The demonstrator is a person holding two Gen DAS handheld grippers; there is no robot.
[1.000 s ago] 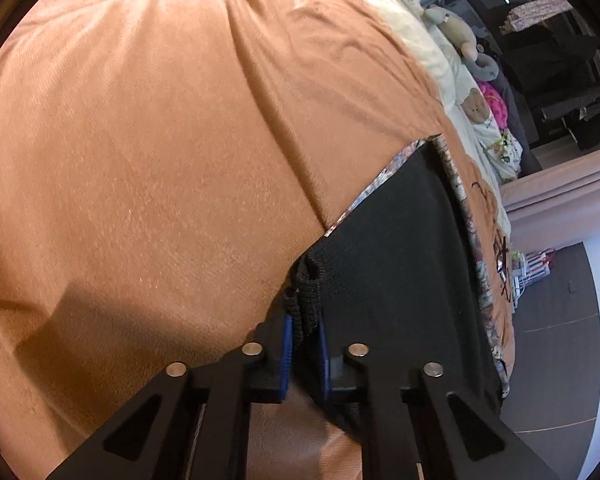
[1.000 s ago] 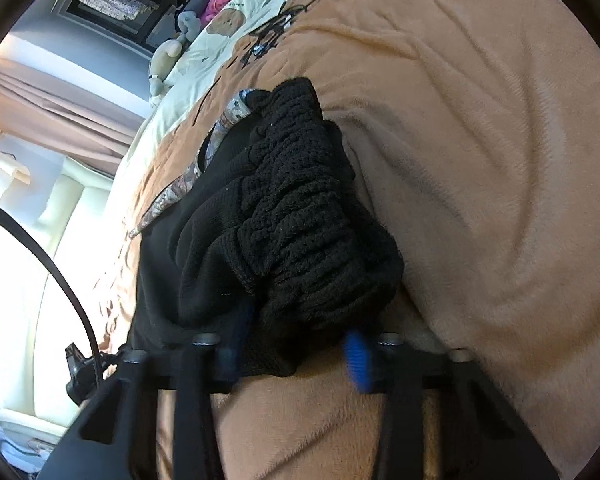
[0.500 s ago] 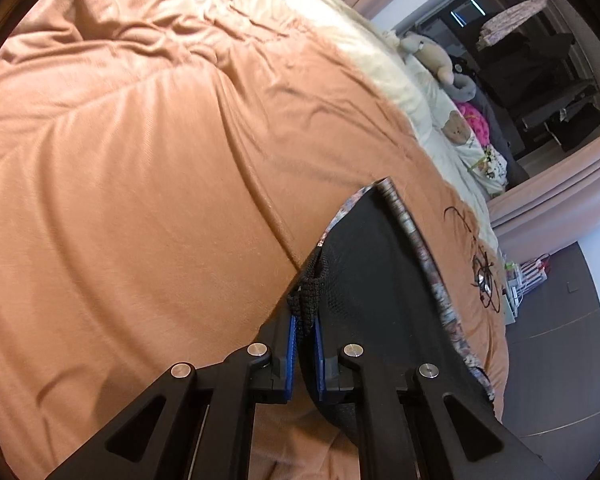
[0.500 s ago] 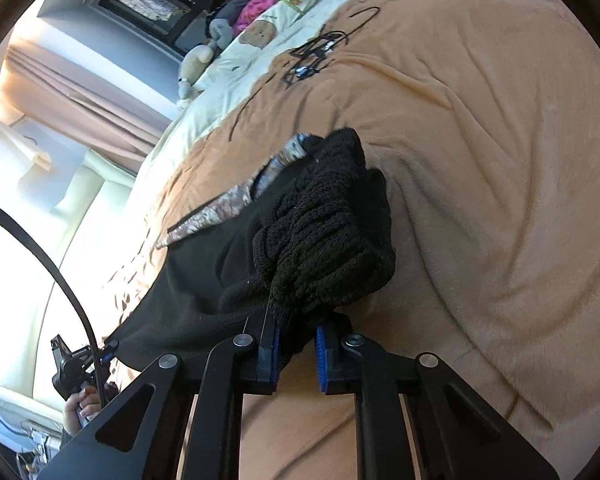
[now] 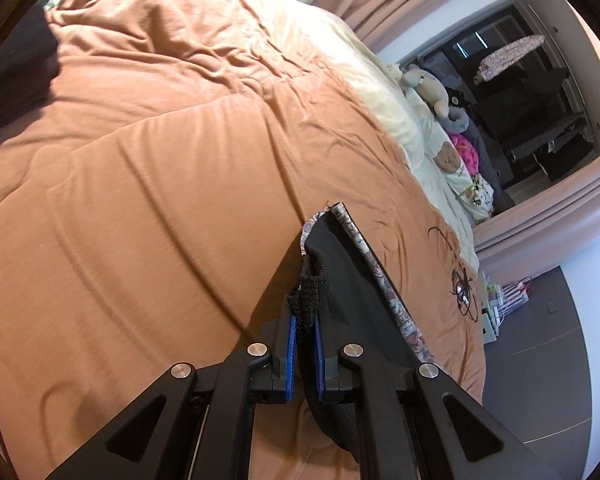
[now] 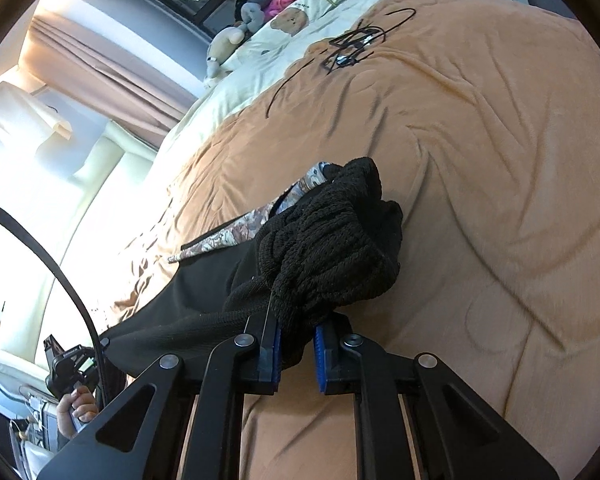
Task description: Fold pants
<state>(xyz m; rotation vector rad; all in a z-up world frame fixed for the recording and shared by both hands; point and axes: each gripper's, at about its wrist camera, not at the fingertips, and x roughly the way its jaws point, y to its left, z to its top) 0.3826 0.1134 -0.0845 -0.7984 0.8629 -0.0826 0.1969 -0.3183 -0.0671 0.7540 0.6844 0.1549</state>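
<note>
The black pants [image 5: 354,292] with a patterned side stripe [image 5: 384,284] hang above the orange blanket [image 5: 160,184]. My left gripper [image 5: 304,330] is shut on the ribbed black waistband at one corner. In the right wrist view my right gripper [image 6: 296,344] is shut on a bunched wad of the ribbed waistband [image 6: 328,248], and the black pants [image 6: 196,300] stretch away to the left toward the other gripper. The patterned stripe [image 6: 236,232] shows along their far edge. The lower legs are hidden.
The orange blanket [image 6: 480,160] covers the bed. A tangle of black cable [image 6: 352,46] lies on it. Cream bedding with plush toys [image 6: 236,40] lies at the bed's far side. A dark cloth [image 5: 16,76] lies at the left edge. Floor [image 5: 540,360] lies beyond the bed.
Both grippers have lifted the pants up off the blanket. The right gripper closed on the bunched waistband between one second ago and half a second ago.
</note>
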